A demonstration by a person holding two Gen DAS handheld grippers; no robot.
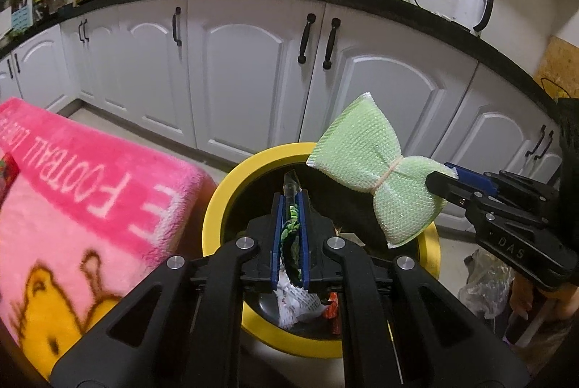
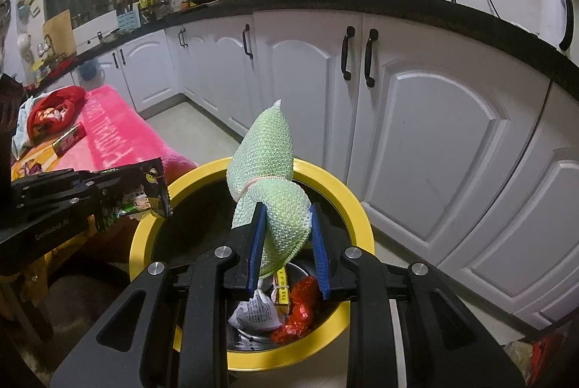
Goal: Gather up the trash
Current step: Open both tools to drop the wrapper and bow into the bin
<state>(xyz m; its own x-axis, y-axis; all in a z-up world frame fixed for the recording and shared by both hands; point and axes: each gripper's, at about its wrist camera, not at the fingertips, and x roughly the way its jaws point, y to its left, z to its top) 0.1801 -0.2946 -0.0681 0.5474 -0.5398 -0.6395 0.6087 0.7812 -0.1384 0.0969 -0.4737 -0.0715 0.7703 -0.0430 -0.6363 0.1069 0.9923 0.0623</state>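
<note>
Left wrist view: left gripper [image 1: 291, 203] at 6 o'clock, blue pads clamped nearly together on a thin printed snack wrapper [image 2: 139, 198]. Just beyond, round yellow-rimmed trash bin [image 1: 231, 185] holding crumpled white paper [image 2: 257, 310] and red foil [image 2: 298, 306]. At 3 o'clock, right gripper [image 2: 286, 225], partly spread, pinching a pale green mesh scouring pad [image 1: 376, 171] over the bin. Farther, white cabinet doors [image 1: 239, 69].
</note>
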